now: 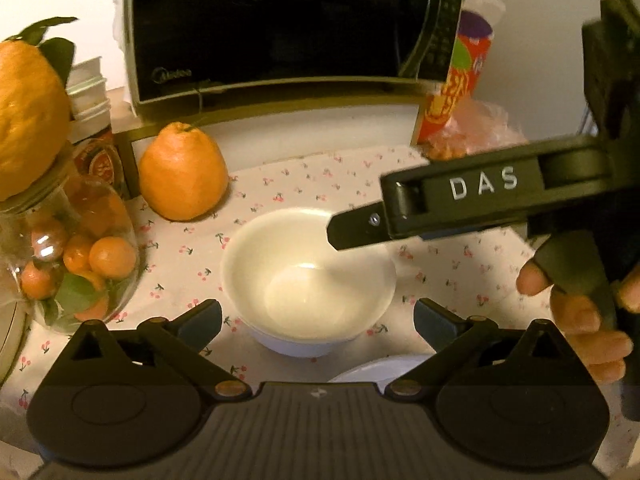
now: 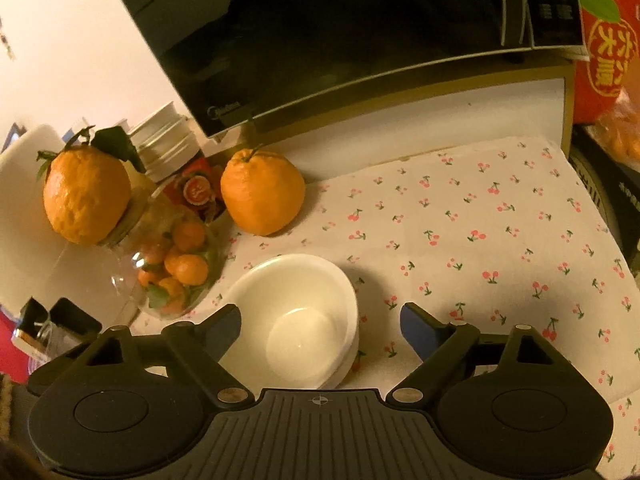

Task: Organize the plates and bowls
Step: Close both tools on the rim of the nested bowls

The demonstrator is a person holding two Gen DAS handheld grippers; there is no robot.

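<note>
Clearly, a white bowl [image 1: 308, 280] is seen upright on the cherry-print cloth [image 2: 480, 216] that covers the surface, nested on another white bowl beneath it, near the cloth's left edge. The left gripper [image 1: 318, 320] is held just above the bowl's near rim with its fingers [image 1: 200, 318] spread wide, nothing being gripped. The right gripper [image 2: 320, 330] is likewise spread wide and empty; one of its fingers is seen reaching over the bowl's right rim in the left wrist view. A large orange [image 2: 262, 192] is placed behind the bowl, toward the microwave [image 2: 340, 32] at the back edge. A glass jar [image 2: 176, 264] of small oranges stands by the left edge, topped with another orange [image 2: 86, 196].
</note>
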